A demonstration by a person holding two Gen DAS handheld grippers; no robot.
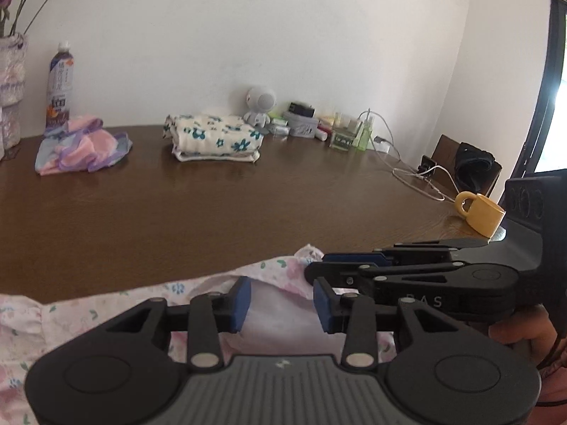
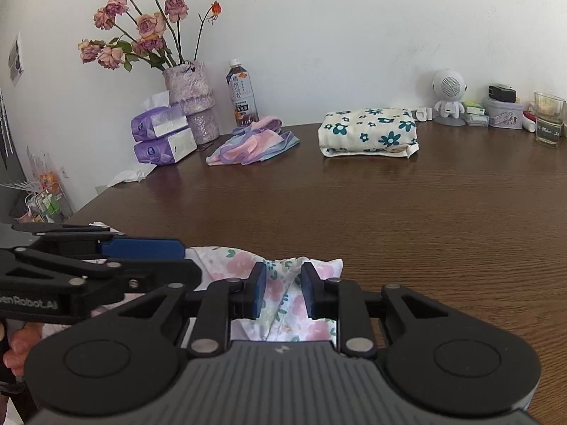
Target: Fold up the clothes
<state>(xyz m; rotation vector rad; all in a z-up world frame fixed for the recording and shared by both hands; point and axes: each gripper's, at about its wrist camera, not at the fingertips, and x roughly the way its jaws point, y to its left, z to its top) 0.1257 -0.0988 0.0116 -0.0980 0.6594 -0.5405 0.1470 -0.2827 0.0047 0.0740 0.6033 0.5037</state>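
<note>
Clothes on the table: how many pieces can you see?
3: pink floral garment at the near edge, crumpled pastel one by the bottle, folded flowered one at the back. Others may be hidden.

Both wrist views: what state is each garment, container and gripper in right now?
Pale pink floral garment: rumpled at near table edge, unfolded.
Cream cloth with teal flowers: folded, flat.
Pink-and-lilac garment: crumpled heap.
Capped tea bottle: upright.
Yellow mug: tipped.
Left gripper: open over garment.
Right gripper: open, fabric between pads.
</note>
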